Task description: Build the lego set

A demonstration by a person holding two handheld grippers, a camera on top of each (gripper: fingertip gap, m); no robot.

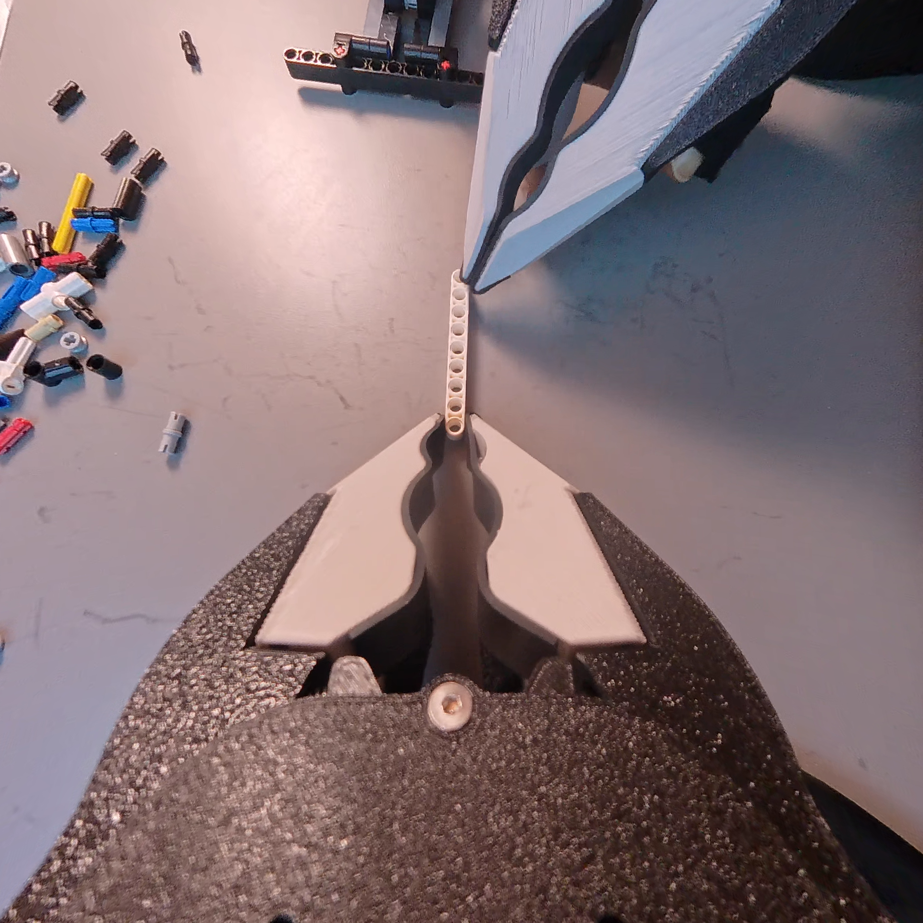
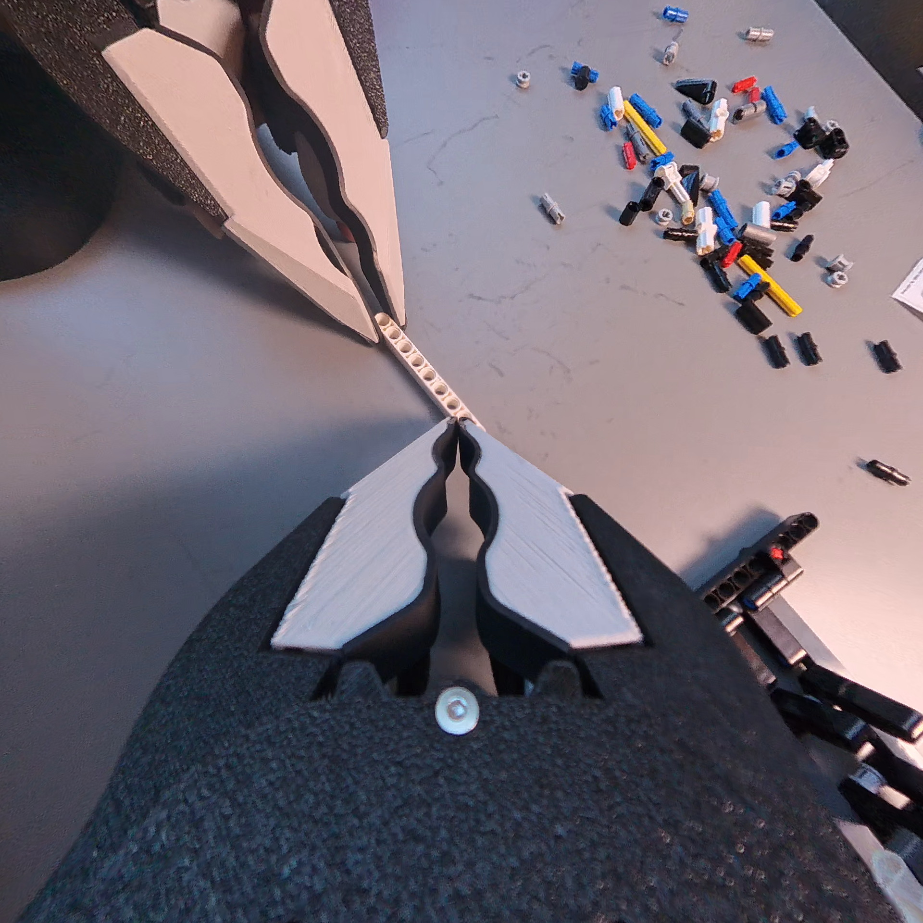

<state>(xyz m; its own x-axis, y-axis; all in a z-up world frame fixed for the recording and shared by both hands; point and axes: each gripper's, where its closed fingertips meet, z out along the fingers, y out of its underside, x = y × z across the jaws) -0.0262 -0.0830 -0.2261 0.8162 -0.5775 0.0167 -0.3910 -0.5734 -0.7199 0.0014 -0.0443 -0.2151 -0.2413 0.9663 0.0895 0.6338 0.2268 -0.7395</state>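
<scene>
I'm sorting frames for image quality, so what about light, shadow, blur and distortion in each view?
Left wrist view: wide-angle bending at the edges; the white beam is sharp, and the right gripper throws a broad soft shadow on the table. Right wrist view: warm light on the left gripper, the black assembly is blurred near the corner, and shadow darkens the left side.

Soft, warm-tinted light, broad diffuse shadows on the table [image 1: 699, 399], strong wide-angle bending at edges, close foreground blurred.

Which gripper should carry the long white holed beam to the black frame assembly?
Left, probably. The left gripper is clamped on the white holed beam, while the right gripper only touches its far tip, jaws shut. The black frame assembly lies straight ahead.
</scene>
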